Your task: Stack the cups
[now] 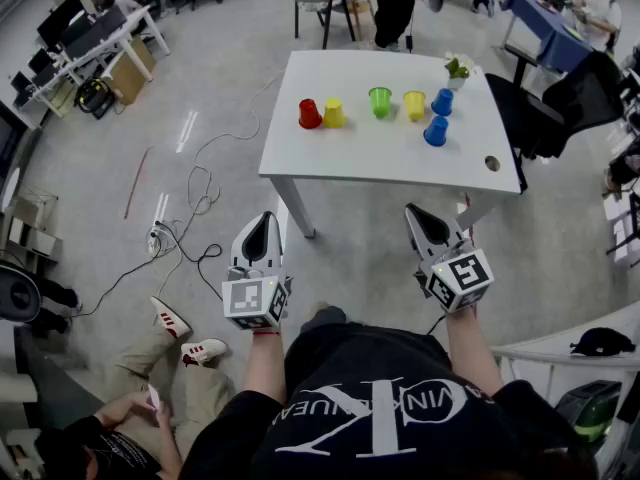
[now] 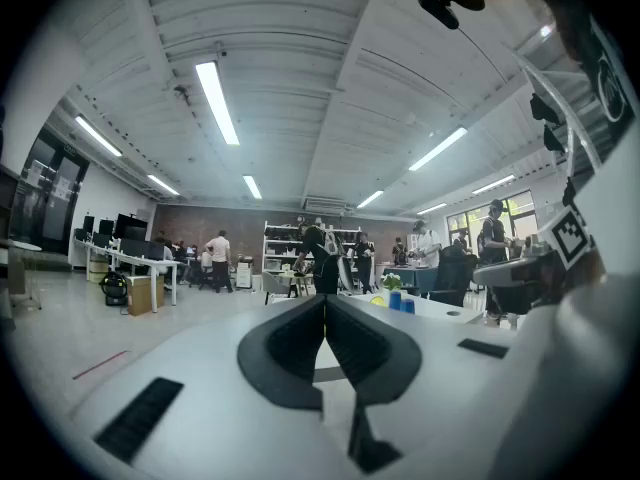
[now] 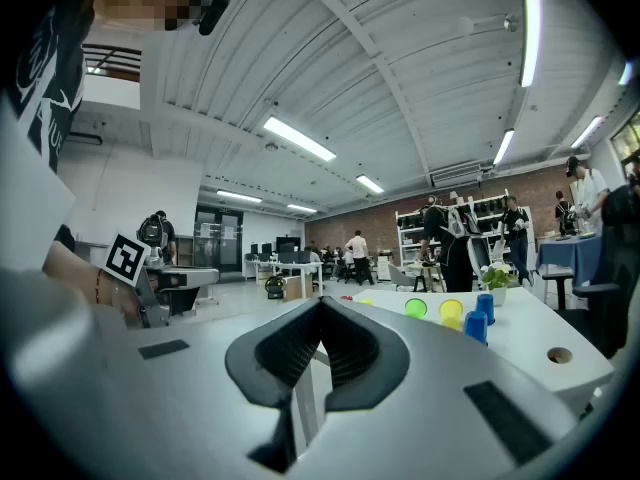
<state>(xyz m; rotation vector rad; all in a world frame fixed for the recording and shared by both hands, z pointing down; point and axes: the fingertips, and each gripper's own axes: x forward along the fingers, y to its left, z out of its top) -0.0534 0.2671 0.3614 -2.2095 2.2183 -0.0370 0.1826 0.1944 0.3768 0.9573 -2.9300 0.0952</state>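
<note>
Both tools are held level above the floor, well short of the white desk (image 1: 400, 158), one in each hand. The left tool (image 1: 263, 220) has its jaws pressed together with nothing between them. The right tool (image 1: 421, 214) is likewise closed tight and empty. Six cups are spread across the far half of the desk, none stacked. A red cup (image 1: 309, 114) stands just beside a yellow cup (image 1: 333, 114) toward the left. Then come a green cup (image 1: 380, 102) and a second yellow cup (image 1: 414, 105). At the right are the far blue cup (image 1: 442, 101) and the near blue cup (image 1: 435, 131). A small potted plant (image 1: 457, 68) sits near the far right corner behind them. Cables (image 1: 195, 203) trail over the floor left of the desk, and a person (image 1: 150, 408) sits on the floor at the lower left.
</note>
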